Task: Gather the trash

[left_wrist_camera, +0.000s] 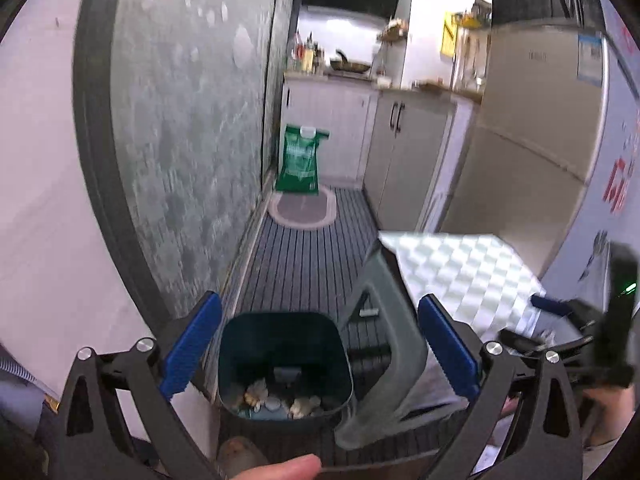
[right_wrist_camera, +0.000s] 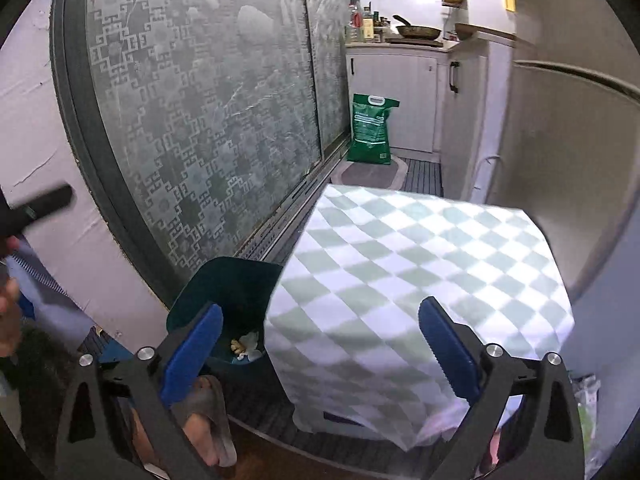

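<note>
Both tongs gape empty — left tongs (left_wrist_camera: 320, 354), right tongs (right_wrist_camera: 320, 354). The dark-teal square plastic bin (left_wrist_camera: 285, 364) sits on the floor beside the check-clothed table (right_wrist_camera: 420, 280) — crumpled scraps (left_wrist_camera: 276, 400) inside, apparently just dropped.

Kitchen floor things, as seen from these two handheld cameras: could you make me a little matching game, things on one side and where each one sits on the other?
Things:
1. bin
2. green bag
3. pan
4. checked cloth

Places:
A. on the counter at the far end
B. draped over the table
C. on the floor beside the table, scraps inside
D. standing on the floor against the far cabinets

Pairs: 1-C, 2-D, 3-A, 4-B
</note>
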The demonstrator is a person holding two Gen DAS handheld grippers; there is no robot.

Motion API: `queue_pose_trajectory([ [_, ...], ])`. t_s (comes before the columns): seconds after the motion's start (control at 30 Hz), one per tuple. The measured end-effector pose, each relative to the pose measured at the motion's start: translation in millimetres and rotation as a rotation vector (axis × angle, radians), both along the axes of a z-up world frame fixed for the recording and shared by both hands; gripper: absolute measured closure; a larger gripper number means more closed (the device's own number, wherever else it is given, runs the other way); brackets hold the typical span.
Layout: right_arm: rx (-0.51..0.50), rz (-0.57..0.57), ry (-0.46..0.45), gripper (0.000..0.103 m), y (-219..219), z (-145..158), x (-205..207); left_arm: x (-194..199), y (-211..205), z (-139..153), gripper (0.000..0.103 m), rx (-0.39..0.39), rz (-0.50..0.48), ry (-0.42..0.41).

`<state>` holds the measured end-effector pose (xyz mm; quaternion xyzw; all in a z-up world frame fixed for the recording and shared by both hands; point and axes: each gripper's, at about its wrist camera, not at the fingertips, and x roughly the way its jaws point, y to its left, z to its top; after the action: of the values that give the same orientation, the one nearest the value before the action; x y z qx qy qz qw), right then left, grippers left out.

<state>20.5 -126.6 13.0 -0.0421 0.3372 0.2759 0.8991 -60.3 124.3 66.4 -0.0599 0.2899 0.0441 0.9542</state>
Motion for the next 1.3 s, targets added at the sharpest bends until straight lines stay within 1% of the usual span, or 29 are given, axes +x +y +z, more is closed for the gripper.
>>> queue_pose_trajectory([
  [0.07, -0.001, -0.010, 0.015, 0.004, -9.7, -10.0, -3.7, 5.8, -5.0, -19.2, 0.003, 0.004, 0.009, 0.041],
  [0.17, -0.026, -0.026, 0.028, 0.004, -17.6, -22.2, -5.9, 12.3, -9.9, -39.7, 0.003, 0.008, 0.015, 0.077],
  [0.27, -0.045, -0.044, 0.023, 0.004, -23.7, -27.4, -7.8, 16.5, -15.2, -50.0, 0.003, 0.035, 0.019, 0.083],
  [0.43, -0.040, -0.058, 0.026, 0.004, -33.9, -33.9, -6.1, 14.8, -20.6, -59.8, 0.003, 0.017, 0.008, 0.085],
  [0.6, -0.029, -0.061, 0.041, 0.004, -37.4, -39.7, -0.5, 18.0, -26.9, -73.8, 0.003, 0.031, 0.022, 0.110],
  [0.77, -0.014, -0.041, 0.035, 0.004, -36.1, -34.9, -3.5, 21.1, -31.6, -79.4, 0.003, 0.052, 0.021, 0.127],
  [0.93, -0.015, -0.021, 0.029, 0.004, -30.0, -31.8, -5.8, 21.8, -33.7, -85.4, 0.003, 0.056, 0.014, 0.142],
  [1.23, -0.015, -0.013, 0.033, 0.004, -25.9, -31.9, -4.4, 22.9, -34.2, -89.7, 0.003, 0.041, 0.001, 0.155],
  [1.3, -0.016, -0.012, 0.034, 0.004, -25.2, -32.3, -3.8, 22.6, -33.8, -89.3, 0.003, 0.028, -0.007, 0.152],
])
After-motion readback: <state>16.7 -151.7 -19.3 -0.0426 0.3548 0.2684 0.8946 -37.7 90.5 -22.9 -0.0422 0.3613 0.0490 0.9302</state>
